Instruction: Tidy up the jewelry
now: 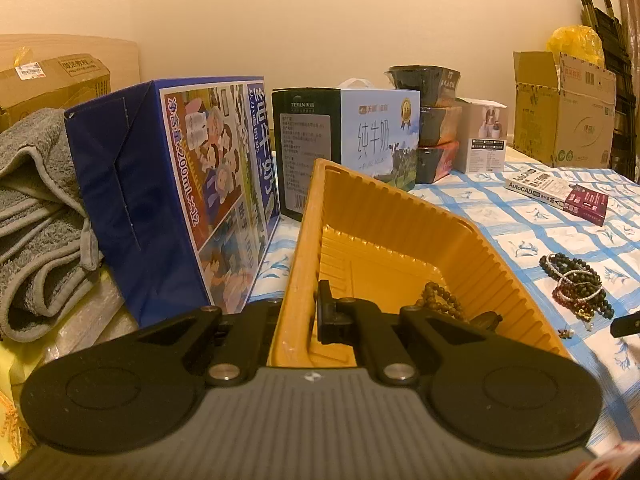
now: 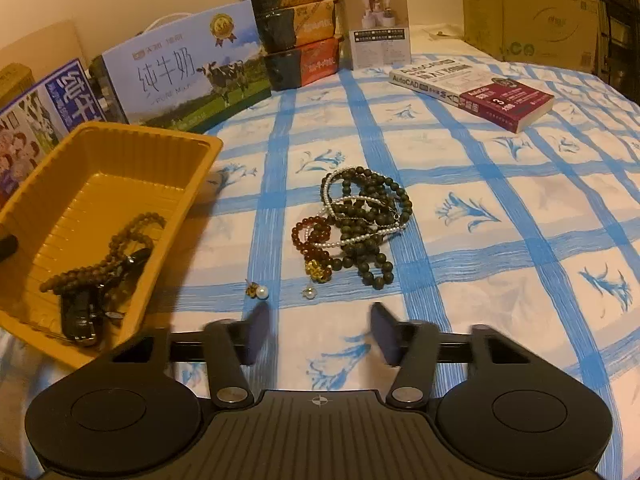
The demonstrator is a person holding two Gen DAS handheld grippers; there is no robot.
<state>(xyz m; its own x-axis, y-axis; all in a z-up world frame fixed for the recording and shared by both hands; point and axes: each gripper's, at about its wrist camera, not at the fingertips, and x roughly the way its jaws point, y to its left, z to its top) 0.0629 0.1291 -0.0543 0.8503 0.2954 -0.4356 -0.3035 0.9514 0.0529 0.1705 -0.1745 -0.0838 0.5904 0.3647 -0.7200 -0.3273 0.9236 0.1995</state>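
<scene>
The left gripper (image 1: 298, 320) has its jaws clamped together on the near wall of the yellow tray (image 1: 400, 216), one finger outside the wall and one inside, so the tray sits tilted up off the counter (image 2: 480, 240). Just past the inner finger, on the tray floor, lies a string of brown beads (image 1: 438, 300), and beside it a dark object (image 2: 82, 312) that may be a watch, though the view is too dim to be sure. The right gripper (image 2: 316, 332) hangs over the blue-checked cloth with its jaws apart and nothing between them; the fingers (image 2: 256, 332) show blurred. Just ahead of the left finger lies a pearl earring (image 2: 258, 291), and near it, ahead of the gap, a second small earring (image 2: 309, 292). Farther out is the tangled heap of jewelry (image 2: 360, 224): dark bead strands, a thin pearl string and a red bead bracelet with a gold charm, all touching. Beyond the heap, well apart, lie a book (image 2: 472, 92) and a row of milk cartons (image 2: 184, 68) and stacked boxes (image 2: 304, 36) by the wall.
</scene>
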